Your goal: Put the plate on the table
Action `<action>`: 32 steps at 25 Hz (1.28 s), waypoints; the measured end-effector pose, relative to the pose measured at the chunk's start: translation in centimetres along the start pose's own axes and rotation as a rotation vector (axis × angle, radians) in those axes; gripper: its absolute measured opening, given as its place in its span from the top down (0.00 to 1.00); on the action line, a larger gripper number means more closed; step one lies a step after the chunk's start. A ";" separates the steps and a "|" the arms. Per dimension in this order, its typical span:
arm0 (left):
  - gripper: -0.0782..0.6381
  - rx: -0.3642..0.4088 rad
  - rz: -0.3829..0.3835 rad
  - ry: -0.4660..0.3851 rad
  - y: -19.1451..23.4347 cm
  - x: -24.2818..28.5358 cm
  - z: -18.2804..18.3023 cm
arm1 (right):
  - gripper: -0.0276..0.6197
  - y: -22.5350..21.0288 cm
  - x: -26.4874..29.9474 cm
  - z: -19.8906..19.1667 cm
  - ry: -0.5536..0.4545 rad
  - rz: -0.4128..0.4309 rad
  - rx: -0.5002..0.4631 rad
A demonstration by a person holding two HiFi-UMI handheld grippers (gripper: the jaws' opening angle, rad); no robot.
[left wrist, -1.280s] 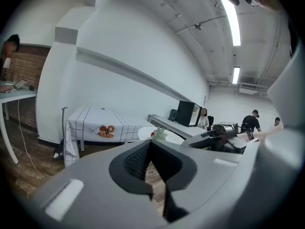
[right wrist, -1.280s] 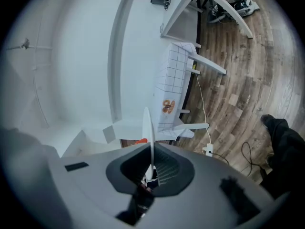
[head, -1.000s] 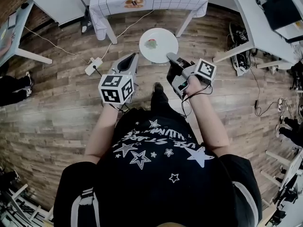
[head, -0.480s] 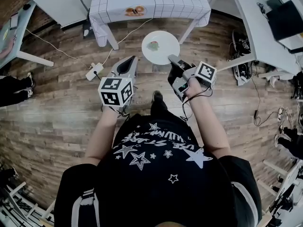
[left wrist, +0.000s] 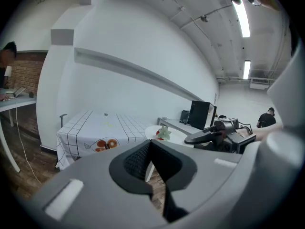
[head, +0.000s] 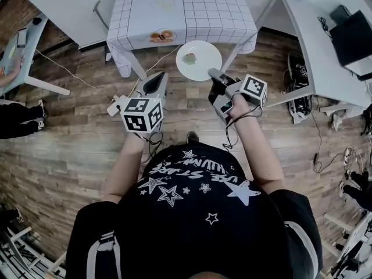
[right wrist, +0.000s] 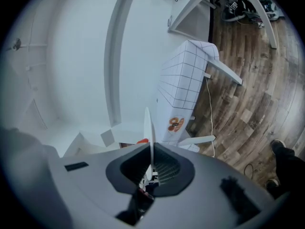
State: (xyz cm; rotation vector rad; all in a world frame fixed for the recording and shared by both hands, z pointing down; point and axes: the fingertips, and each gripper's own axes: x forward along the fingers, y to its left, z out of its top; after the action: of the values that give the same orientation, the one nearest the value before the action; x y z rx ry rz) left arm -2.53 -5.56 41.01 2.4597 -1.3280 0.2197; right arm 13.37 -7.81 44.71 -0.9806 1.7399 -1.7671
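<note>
The white plate (head: 199, 60), with a small green and red item on it, hangs in the air just in front of the table's near edge. My right gripper (head: 212, 72) is shut on its near rim. In the right gripper view the plate (right wrist: 148, 128) shows edge-on, clamped between the jaws of the right gripper (right wrist: 151, 163). The table (head: 183, 7) has a white grid cloth with an orange print. My left gripper (head: 158, 77) is shut and empty, to the left of the plate. In the left gripper view, the left gripper (left wrist: 150, 144) faces the table (left wrist: 102, 128) and plate (left wrist: 164, 133).
White desks stand at left (head: 58, 4) and right (head: 308, 34), the right one carrying a black monitor (head: 351, 36). A cable (head: 64, 68) and a power strip (head: 113, 105) lie on the wooden floor. A person's legs (head: 17, 121) show at far left.
The person has stepped toward the grid-cloth table. Both grippers and the plate are now closer to its near edge, and more of the tabletop shows.
</note>
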 end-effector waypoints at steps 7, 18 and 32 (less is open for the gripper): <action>0.88 -0.007 0.073 -0.021 0.4 2.1 1.3 | 0.92 0.0 0.4 3.6 0.044 -0.022 0.006; 0.88 -0.033 0.180 -0.015 2.4 2.3 2.0 | 0.92 -0.7 2.1 4.7 0.111 -0.023 0.041; 0.88 -0.082 0.155 -0.003 7.2 7.3 4.6 | 0.92 0.4 7.9 7.5 0.121 -0.062 0.028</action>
State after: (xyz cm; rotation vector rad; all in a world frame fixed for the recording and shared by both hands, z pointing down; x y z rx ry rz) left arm -4.64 -16.56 40.39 2.2923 -1.4999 0.1947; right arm 14.00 -18.68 45.16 -0.9431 1.7694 -1.9204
